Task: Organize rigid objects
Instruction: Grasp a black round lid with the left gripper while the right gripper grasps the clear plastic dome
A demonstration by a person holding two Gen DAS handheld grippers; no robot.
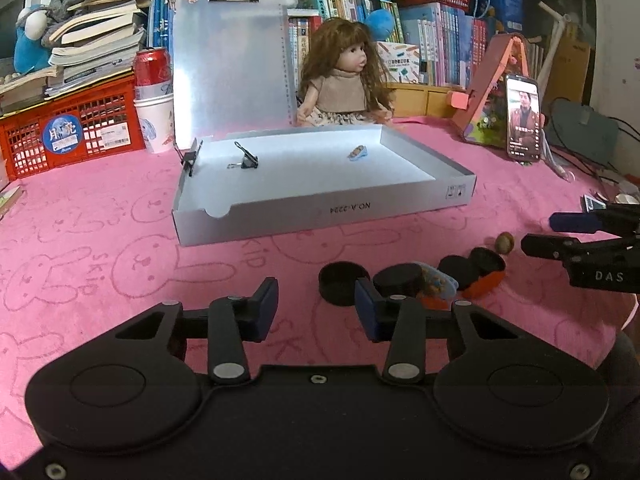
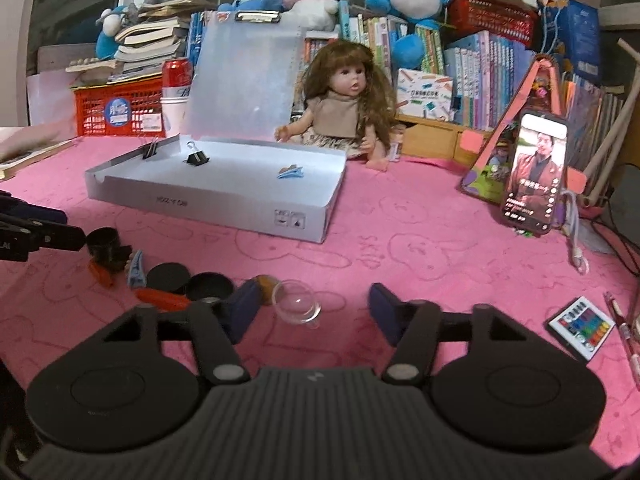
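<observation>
A shallow white box (image 1: pixel 320 208) with its lid up stands on the pink cloth; it also shows in the right wrist view (image 2: pixel 224 204). Inside lie a black binder clip (image 1: pixel 246 158) and a small blue hair clip (image 1: pixel 358 153). Another binder clip (image 1: pixel 191 158) grips its left wall. In front lie black round caps (image 1: pixel 340 280), an orange piece (image 1: pixel 486 284), a blue patterned clip (image 1: pixel 438 284) and a brown nut (image 1: pixel 504 242). My left gripper (image 1: pixel 316 308) is open and empty, just before the caps. My right gripper (image 2: pixel 314 308) is open around a clear glass cup (image 2: pixel 296 302).
A doll (image 1: pixel 344 80) sits behind the box. A phone (image 2: pixel 534 176) leans on a pink stand at the right. A remote (image 2: pixel 580 326) and pens lie at the far right. A red crate (image 1: pixel 72 128), a can and books stand at the back left.
</observation>
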